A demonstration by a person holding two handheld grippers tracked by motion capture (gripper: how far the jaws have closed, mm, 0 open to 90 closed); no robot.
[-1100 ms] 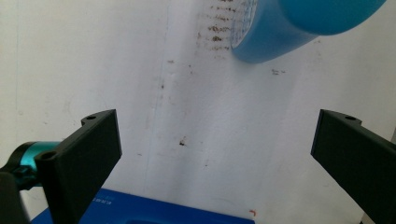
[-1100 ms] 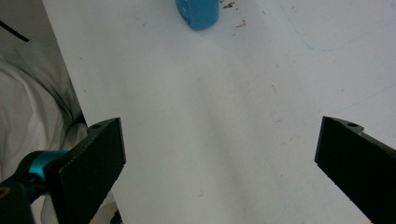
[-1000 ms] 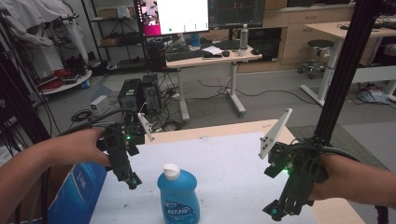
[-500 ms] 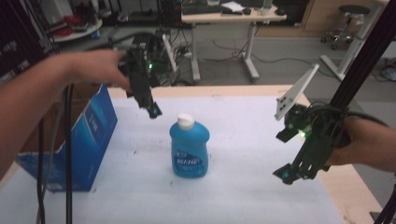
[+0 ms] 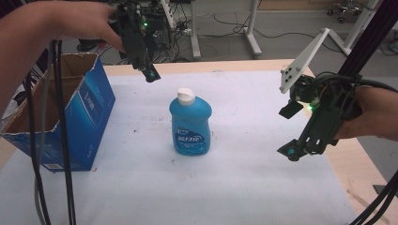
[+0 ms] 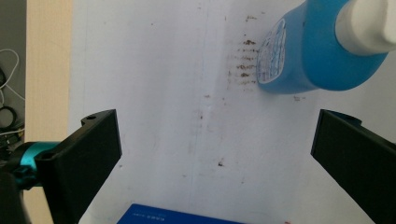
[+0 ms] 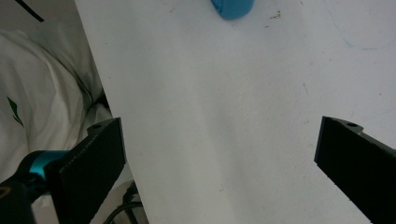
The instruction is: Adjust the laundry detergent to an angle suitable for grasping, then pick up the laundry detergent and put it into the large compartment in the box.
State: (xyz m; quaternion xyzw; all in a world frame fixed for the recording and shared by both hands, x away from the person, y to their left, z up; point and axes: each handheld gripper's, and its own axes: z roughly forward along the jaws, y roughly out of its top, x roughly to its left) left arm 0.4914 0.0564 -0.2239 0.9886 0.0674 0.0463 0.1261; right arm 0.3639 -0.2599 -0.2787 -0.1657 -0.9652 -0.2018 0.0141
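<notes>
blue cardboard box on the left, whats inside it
The blue cardboard box is open at the top; the high view shows only bare brown inner walls. Its floor is hidden by the near wall and the person's forearm, so any contents cannot be seen.

A wooden table (image 5: 263, 65) carries a white sheet (image 5: 244, 187), lightly speckled with brown marks; on the sheet a blue bottle (image 5: 190, 124) with a white cap stands upright near the middle; an open blue cardboard box (image 5: 70, 117) sits at the left.
</notes>
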